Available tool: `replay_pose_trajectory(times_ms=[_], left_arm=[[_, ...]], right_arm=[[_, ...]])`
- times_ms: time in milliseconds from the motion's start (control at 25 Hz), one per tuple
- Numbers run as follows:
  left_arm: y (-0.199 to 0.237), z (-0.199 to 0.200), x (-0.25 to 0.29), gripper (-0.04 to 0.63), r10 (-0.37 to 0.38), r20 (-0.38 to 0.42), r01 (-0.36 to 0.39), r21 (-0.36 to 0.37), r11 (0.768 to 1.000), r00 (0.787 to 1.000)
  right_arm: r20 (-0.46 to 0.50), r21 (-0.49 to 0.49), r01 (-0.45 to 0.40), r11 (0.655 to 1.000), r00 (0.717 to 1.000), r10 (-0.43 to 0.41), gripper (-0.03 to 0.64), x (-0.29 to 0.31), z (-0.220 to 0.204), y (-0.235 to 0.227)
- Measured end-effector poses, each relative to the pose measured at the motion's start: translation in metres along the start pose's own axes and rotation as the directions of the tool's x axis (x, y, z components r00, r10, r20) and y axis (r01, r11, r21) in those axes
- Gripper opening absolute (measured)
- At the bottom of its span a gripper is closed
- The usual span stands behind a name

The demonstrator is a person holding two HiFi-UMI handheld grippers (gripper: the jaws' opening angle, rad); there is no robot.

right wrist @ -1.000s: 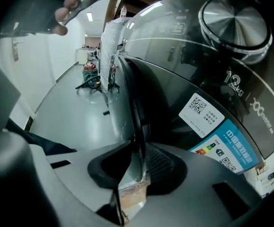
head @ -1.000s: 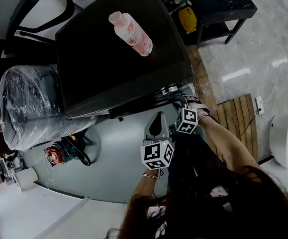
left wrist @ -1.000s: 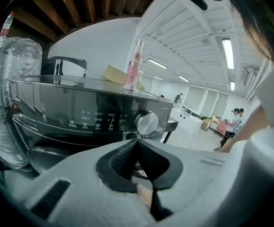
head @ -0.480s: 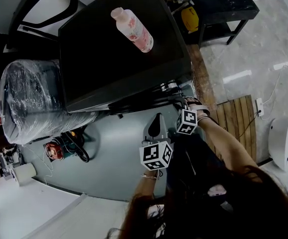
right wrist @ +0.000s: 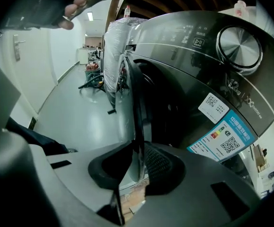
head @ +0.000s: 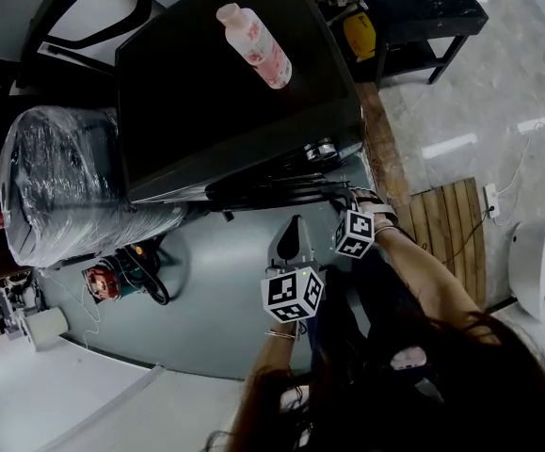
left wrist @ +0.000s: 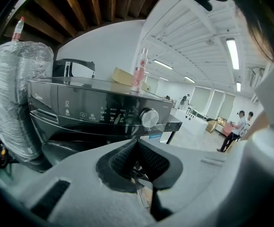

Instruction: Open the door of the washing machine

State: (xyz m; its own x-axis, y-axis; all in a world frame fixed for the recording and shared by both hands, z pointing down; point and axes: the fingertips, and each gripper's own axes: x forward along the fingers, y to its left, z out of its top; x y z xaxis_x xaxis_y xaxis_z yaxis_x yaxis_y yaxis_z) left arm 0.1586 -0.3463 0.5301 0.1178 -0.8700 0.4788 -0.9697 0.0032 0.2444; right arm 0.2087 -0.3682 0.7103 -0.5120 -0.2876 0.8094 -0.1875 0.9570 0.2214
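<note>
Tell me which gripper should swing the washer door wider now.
Right. The edge of the door sits between the fingers of the right gripper, which have just been closing on it. The left gripper is shut on nothing, facing the control panel.

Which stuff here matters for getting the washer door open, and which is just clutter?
Job:
- washing machine
- its door, partly open
- right tool, jaws have just been closing on the door's edge, which sits between them

Lying about:
- pink bottle on the machine's top
- plastic-wrapped bundle beside it
- black table
- wooden mat
- loose cables
</note>
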Motion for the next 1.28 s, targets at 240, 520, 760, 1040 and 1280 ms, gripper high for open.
replay_pose_trajectory(times_ms=[240,520,760,1040,1280], left_arm=[[0.002,-0.008,-0.021,0.011,-0.028,-0.001,0.028,0.009,1.000,1.000],[0.014,-0.012,-0.048,0.011,-0.072,0.001,0.072,0.023,0.997,0.997],[0.026,-0.017,-0.068,0.011,-0.116,-0.006,0.117,0.047,0.992,0.993],[0.040,-0.026,-0.084,0.011,-0.197,-0.036,0.200,0.086,0.976,0.980],[0.048,-0.038,-0.102,0.011,-0.272,-0.059,0.277,0.110,0.954,0.960]], right_arm=[[-0.044,0.036,0.037,0.999,0.998,-0.036,0.075,-0.008,-0.003,0.017],[-0.098,0.076,0.053,0.996,0.994,-0.045,0.072,-0.015,-0.003,0.049],[-0.148,0.117,0.091,0.989,0.986,-0.073,0.072,-0.018,-0.004,0.068],[-0.188,0.175,0.151,0.973,0.975,-0.117,0.075,-0.017,-0.005,0.086],[-0.222,0.222,0.197,0.955,0.964,-0.147,0.075,-0.023,-0.002,0.108]])
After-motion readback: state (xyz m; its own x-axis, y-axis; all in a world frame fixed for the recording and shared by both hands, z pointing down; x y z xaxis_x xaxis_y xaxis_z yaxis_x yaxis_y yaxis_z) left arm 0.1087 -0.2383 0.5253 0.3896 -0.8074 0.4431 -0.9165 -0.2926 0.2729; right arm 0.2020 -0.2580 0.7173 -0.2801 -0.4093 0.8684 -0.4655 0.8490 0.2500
